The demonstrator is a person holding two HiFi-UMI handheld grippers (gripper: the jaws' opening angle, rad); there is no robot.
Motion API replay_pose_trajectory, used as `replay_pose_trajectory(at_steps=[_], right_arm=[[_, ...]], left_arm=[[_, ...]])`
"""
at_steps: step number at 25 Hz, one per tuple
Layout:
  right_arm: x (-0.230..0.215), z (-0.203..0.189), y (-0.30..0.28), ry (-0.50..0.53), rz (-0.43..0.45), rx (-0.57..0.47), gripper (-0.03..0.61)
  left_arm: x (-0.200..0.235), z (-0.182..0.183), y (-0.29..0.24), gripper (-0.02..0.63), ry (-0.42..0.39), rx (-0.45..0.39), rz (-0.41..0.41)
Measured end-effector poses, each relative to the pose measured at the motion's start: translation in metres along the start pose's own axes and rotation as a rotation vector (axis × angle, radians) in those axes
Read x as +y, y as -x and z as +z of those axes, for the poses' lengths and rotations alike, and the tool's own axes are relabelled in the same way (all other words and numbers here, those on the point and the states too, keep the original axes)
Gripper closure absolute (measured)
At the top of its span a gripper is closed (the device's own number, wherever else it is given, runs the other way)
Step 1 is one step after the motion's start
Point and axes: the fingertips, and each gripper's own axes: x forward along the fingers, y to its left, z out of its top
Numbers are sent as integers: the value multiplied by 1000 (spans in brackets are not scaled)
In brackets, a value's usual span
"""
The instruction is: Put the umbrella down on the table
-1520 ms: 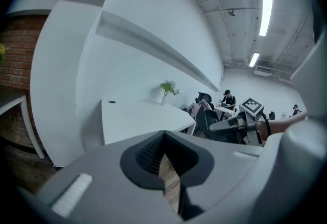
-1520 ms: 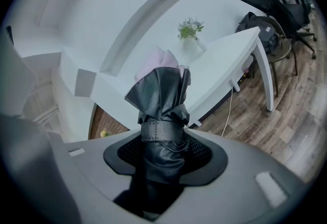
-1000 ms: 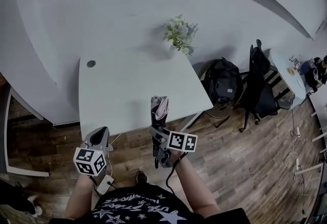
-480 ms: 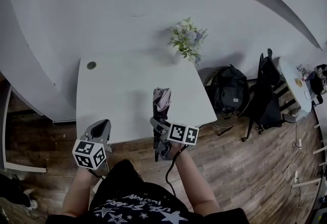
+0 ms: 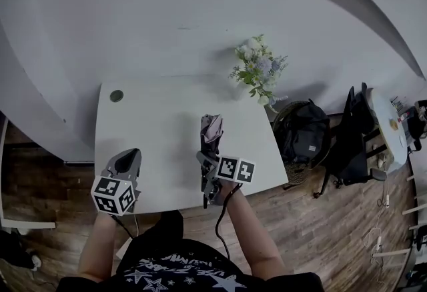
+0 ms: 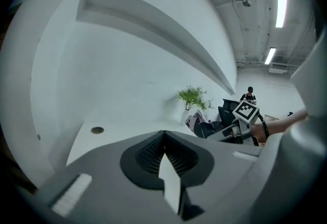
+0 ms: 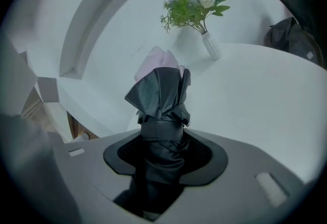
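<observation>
The folded dark umbrella [image 5: 212, 129] with a pale pink tip is strapped shut and sticks out forward over the white table [image 5: 153, 124]. My right gripper [image 5: 208, 156] is shut on its lower part. In the right gripper view the umbrella [image 7: 161, 90] fills the gap between the jaws of the right gripper [image 7: 161, 141], above the table [image 7: 255, 90]. My left gripper [image 5: 129, 161] hovers over the table's front left edge. It is shut with nothing in it, and its tips meet in the left gripper view [image 6: 163, 136]. That view also shows the umbrella [image 6: 196, 125] off to the right.
A white vase of flowers [image 5: 259, 71] stands at the table's far right corner. A round cable hole [image 5: 117, 95] sits at the far left corner. A dark backpack [image 5: 303, 131] and a chair [image 5: 353, 131] stand on the wooden floor to the right.
Both grippers have moved forward from before the table's front edge to over the tabletop. The umbrella stayed gripped in the right one, and the person stepped closer.
</observation>
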Motion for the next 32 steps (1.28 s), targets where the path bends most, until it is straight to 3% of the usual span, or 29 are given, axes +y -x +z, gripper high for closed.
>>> replay_pose_trajectory(at_steps=[13,22,32], right_arm=[[-42,106,-116,62,-202,82,358],[-76,165,-171,198,-364,102,359],[-93,187,-209,245,-423,157,357]], left_arm=[[71,29,-117,611,8,24,-9],[99,27,-177,611,64,54,-6],[111,13,-201,611,86,94,-1]])
